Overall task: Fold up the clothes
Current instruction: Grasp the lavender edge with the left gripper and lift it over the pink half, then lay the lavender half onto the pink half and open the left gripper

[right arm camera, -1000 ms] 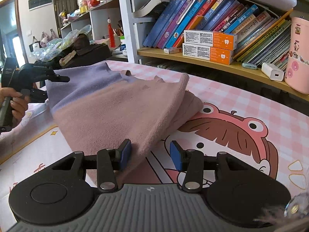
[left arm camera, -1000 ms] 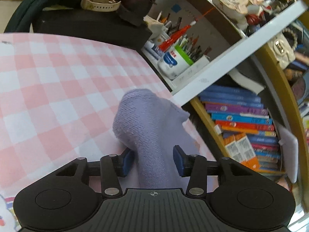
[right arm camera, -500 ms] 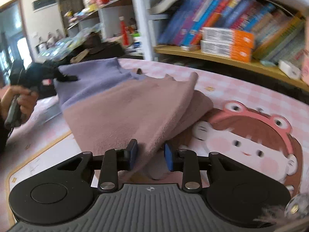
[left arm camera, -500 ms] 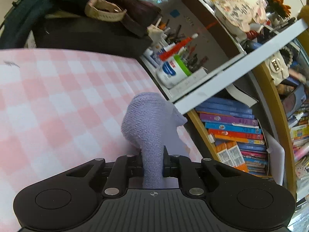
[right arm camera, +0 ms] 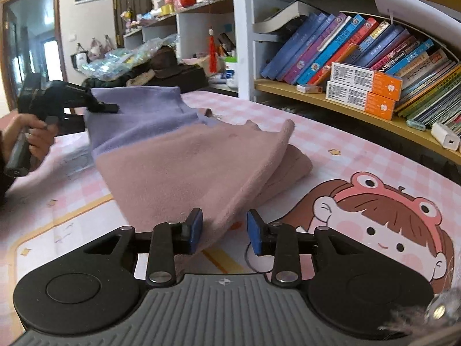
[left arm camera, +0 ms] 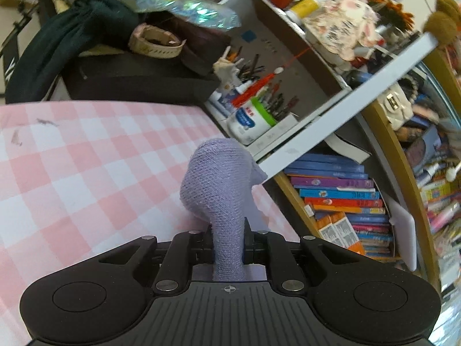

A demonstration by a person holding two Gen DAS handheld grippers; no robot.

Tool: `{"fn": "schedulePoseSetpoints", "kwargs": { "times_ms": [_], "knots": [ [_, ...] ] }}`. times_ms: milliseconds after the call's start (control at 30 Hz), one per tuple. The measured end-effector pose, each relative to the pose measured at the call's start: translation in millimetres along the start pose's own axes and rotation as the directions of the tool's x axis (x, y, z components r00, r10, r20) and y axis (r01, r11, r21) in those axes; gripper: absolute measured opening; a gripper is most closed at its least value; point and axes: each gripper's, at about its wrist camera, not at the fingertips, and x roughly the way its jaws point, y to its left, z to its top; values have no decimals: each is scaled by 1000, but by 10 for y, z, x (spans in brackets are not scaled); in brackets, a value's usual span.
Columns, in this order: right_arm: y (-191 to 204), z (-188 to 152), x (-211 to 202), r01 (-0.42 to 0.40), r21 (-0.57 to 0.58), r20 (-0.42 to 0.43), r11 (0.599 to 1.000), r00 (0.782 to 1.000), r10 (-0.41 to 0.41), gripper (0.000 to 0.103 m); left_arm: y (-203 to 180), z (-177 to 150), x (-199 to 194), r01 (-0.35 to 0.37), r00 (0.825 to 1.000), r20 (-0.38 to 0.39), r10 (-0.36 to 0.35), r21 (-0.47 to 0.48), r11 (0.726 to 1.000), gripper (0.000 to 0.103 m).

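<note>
Pink-checked tablecloth (right arm camera: 331, 141) lies under your one garment (right arm camera: 184, 155), a soft knit, lilac above and dusty pink below, partly lifted. Your left gripper (left arm camera: 229, 238) is clamped on its lilac end; your right gripper (right arm camera: 222, 232) is spread apart, the pink hem between its two blue pads (right arm camera: 196, 230).
</note>
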Motion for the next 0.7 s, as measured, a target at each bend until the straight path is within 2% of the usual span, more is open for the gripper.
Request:
{"fn": "schedulePoseSetpoints", "kwargs": {
  "times_ms": [200, 400, 533, 600, 700],
  "knots": [
    [-42, -28, 25, -18, 34, -16, 999, 1000, 19, 30, -437, -21, -122, 39, 999, 14, -41, 120, 992, 12],
    [-60, -37, 26, -25, 39, -15, 999, 1000, 26, 28, -872, -62, -238, 74, 997, 19, -81, 244, 967, 12],
    [-62, -41, 27, -25, 39, -14, 999, 1000, 26, 28, -1123, -526, -175, 85, 996, -52, -70, 429, 899, 12],
    [-65, -43, 25, -27, 41, -14, 999, 1000, 28, 28, -1249, -758, -143, 95, 995, -86, -59, 515, 852, 12],
    [-73, -44, 22, -32, 45, -14, 998, 999, 33, 28, -1437, -1107, -96, 114, 990, -135, -36, 633, 765, 14]
  ]
}}
